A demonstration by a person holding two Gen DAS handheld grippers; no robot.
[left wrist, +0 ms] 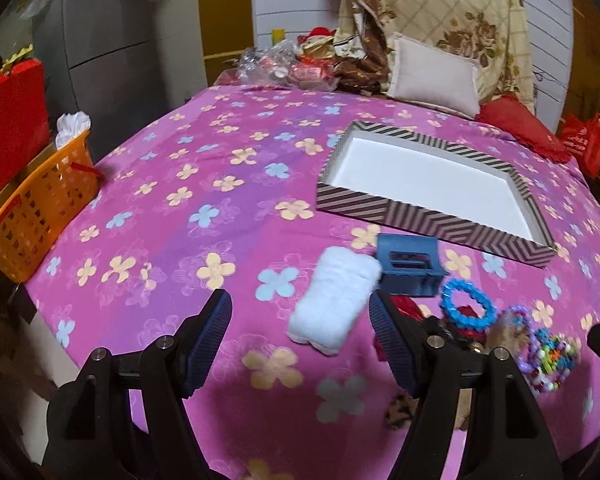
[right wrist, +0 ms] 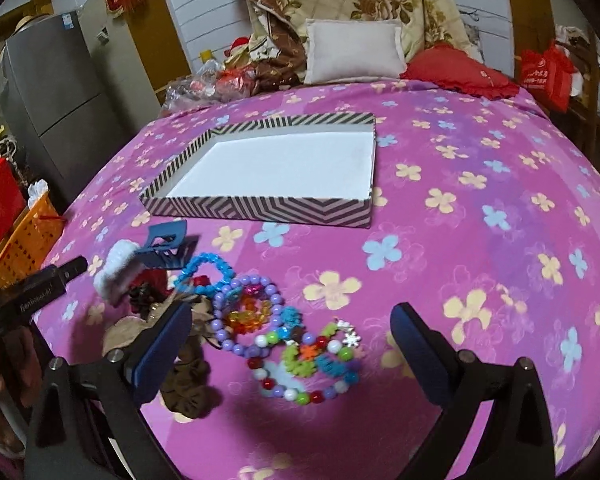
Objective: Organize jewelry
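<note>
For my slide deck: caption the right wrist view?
Open right gripper hovers over beaded bracelets before an empty striped box.

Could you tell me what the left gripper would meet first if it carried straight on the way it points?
Probably the white fluffy hair clip lying between the open left gripper's fingers; depth is unclear.

Box (right wrist: 260,204): mid-bed (right wrist: 480,240), toward the pillows (right wrist: 354,50).
Bracelets (right wrist: 260,320): before the box, near the bed's front edge.
Hair clip (right wrist: 166,248): between box and bracelets.
Basket (left wrist: 32,208): off the bed's left edge.
</note>
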